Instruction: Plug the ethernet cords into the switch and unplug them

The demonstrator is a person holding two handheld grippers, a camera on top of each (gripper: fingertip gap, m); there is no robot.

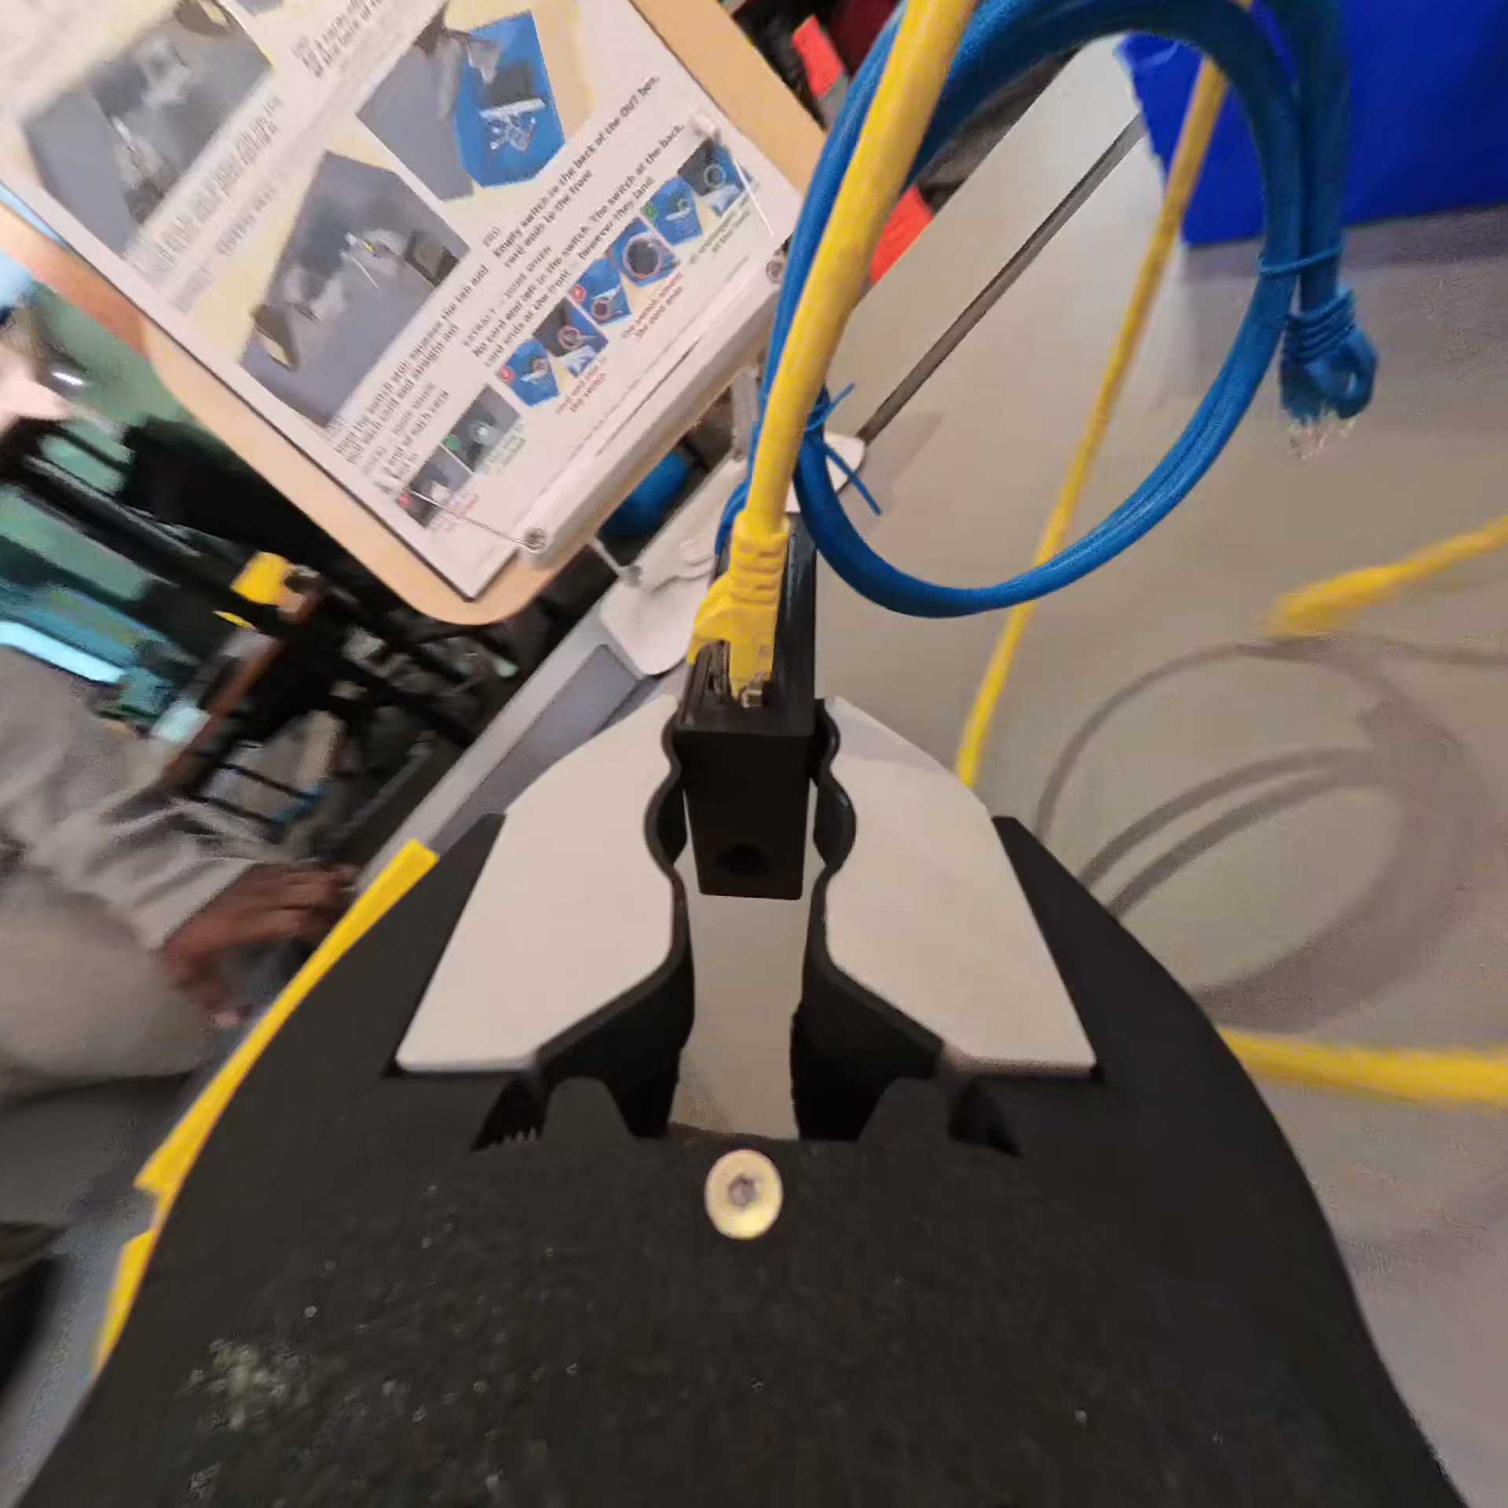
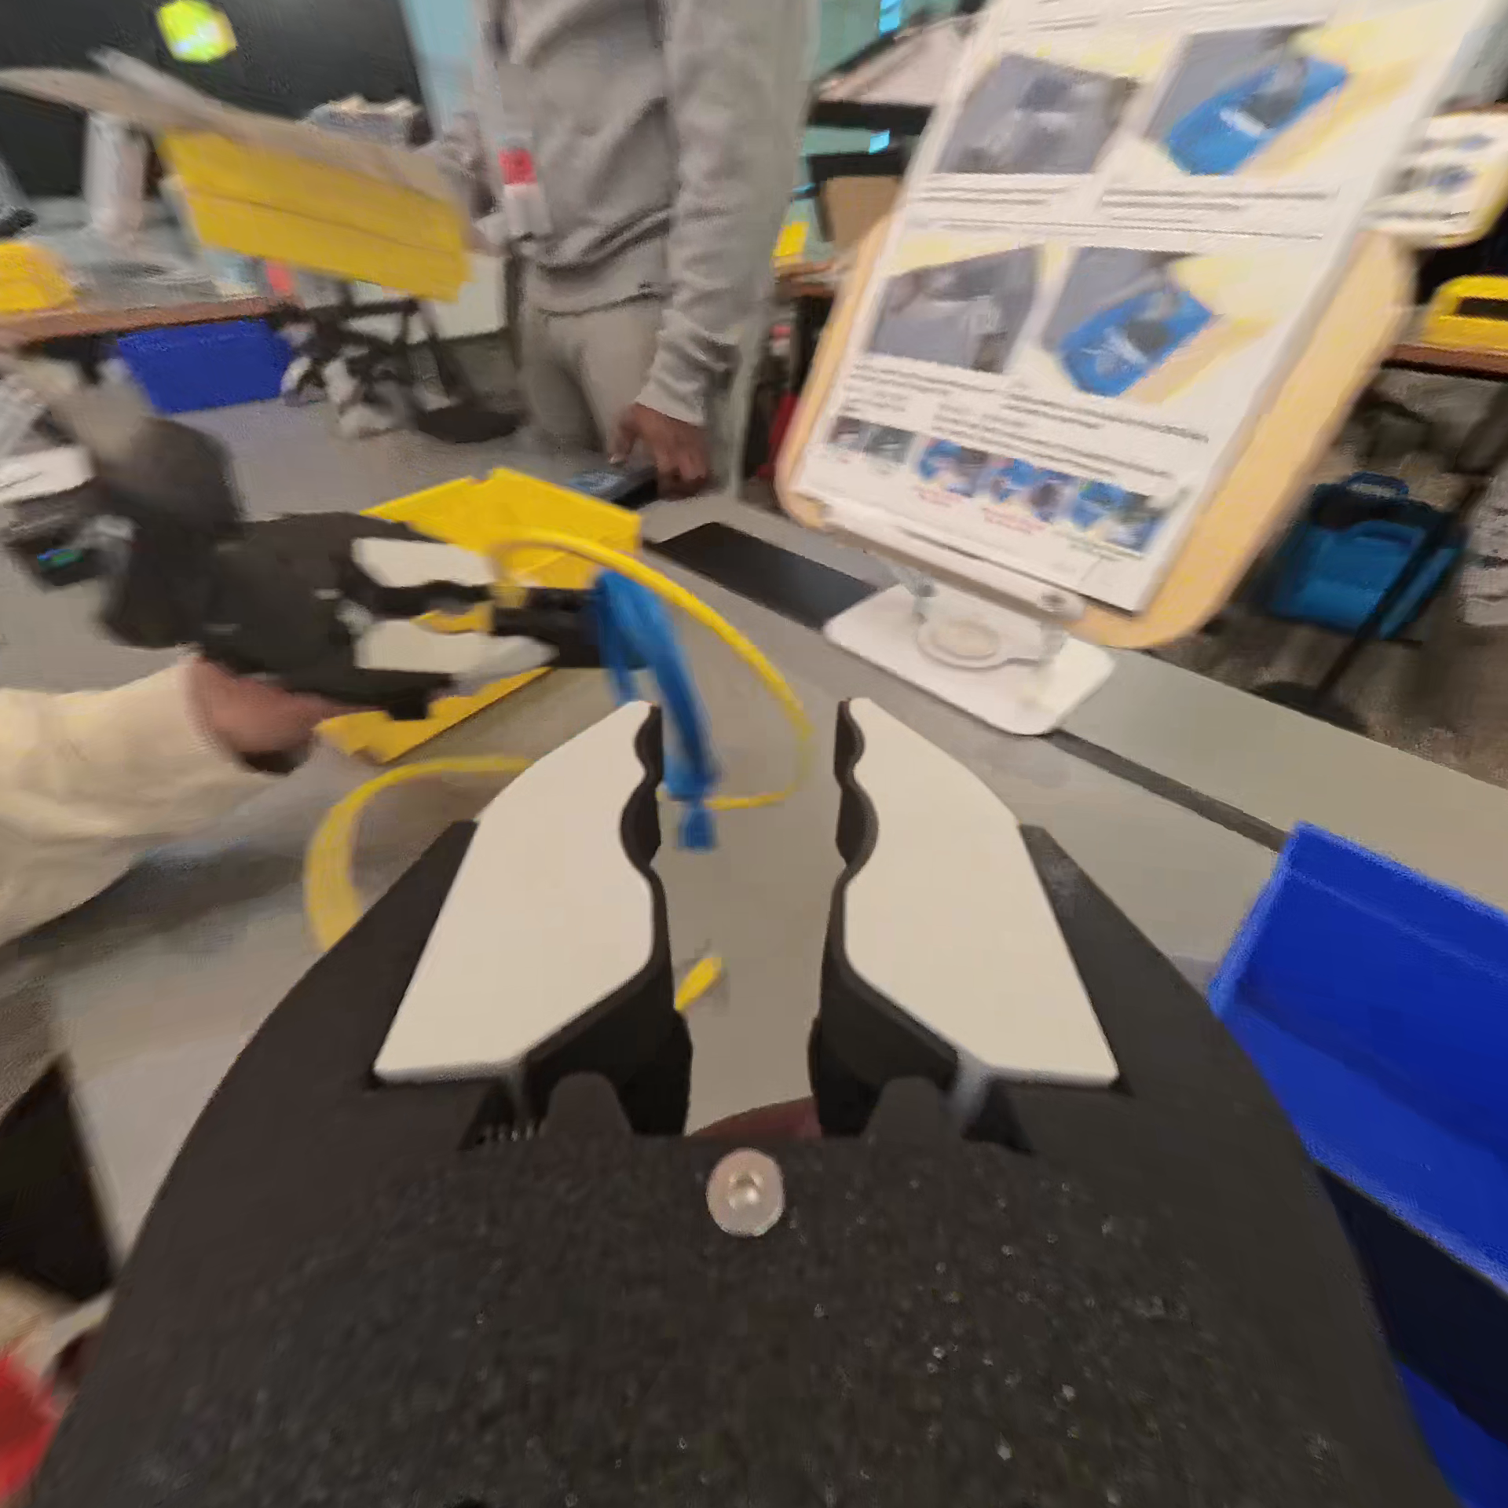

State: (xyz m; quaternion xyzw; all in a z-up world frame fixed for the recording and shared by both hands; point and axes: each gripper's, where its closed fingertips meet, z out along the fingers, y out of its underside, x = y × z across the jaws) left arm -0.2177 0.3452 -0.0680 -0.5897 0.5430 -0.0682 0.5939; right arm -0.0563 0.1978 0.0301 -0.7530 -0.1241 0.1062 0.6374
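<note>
The left tool clamps the black switch above the bench, yellow cord plugged in. The right tool, open and empty, likely unplugs next, pinching the latch near the switch.

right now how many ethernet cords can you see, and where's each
2. The yellow cord is plugged into the black switch held by the left gripper; the bundled blue cord hangs beside it. More may be hidden.

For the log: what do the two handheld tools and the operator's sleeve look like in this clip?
Both tools, the left tool and the right tool, share one design: a speckled black body with a silver screw at its centre and two pale grey fingers with wavy black inner pads. The left one has a yellow edge strip. The operator's sleeve is cream.
</note>
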